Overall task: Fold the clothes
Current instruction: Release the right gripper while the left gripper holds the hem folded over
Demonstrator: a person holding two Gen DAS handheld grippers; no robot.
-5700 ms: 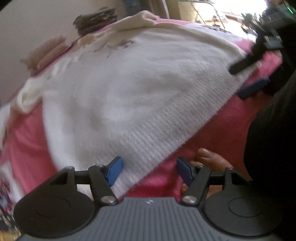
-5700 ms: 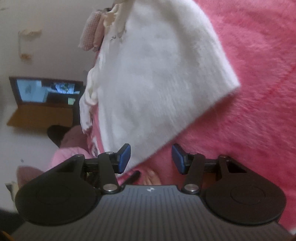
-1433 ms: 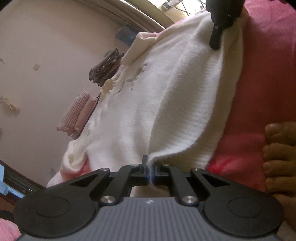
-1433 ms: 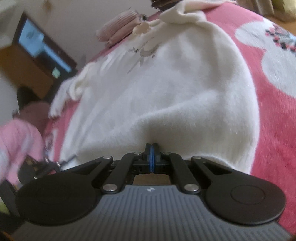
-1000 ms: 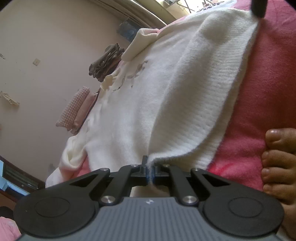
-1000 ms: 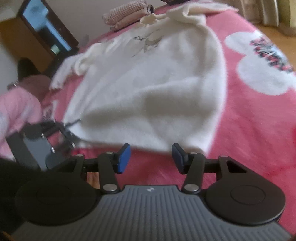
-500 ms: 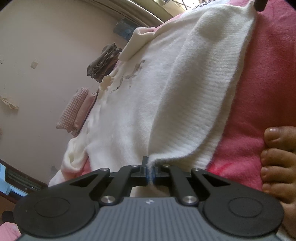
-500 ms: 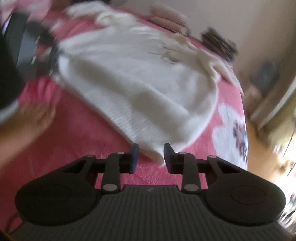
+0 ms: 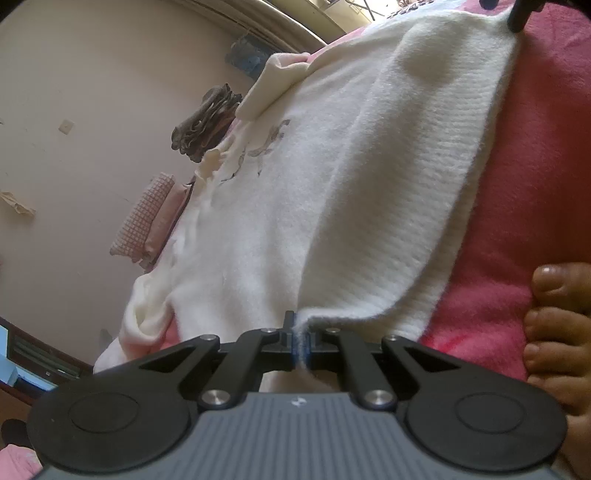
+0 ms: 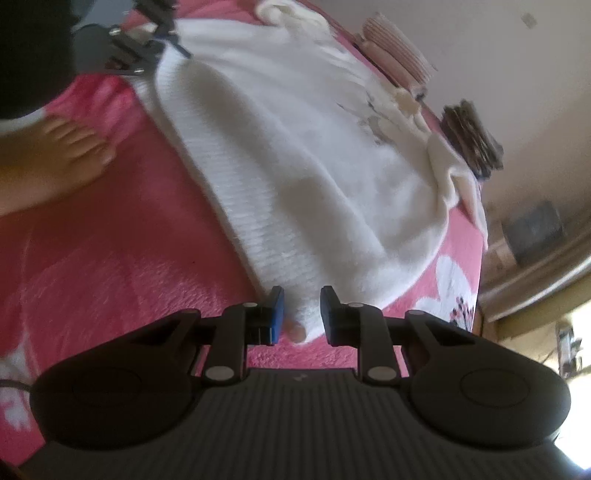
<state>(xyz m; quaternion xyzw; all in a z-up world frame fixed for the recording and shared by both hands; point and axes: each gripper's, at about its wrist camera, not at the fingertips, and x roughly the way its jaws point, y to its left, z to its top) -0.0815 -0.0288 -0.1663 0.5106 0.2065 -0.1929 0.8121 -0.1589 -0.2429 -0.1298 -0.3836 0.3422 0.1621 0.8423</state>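
Observation:
A white knitted sweater (image 9: 332,192) with a small dark embroidered motif lies spread on a pink blanket (image 9: 535,155). My left gripper (image 9: 297,338) is shut on one corner of its ribbed hem. In the right wrist view the same sweater (image 10: 295,147) stretches away from me, and my right gripper (image 10: 301,314) is open, its blue pads on either side of the hem's other corner. The left gripper (image 10: 162,31) shows far off at the top left of that view, holding its corner. A dark tip of the right gripper (image 9: 517,16) shows at the top right of the left wrist view.
The person's bare foot (image 9: 554,325) rests on the blanket beside the hem, also the foot (image 10: 59,155) in the right view. Folded pink clothes (image 9: 147,221) and a dark folded pile (image 9: 207,122) lie at the far edge by the wall.
My right gripper let go of the hem about a second ago, swung around, and now sits open around the hem's corner. The left gripper has kept its hold and barely moved.

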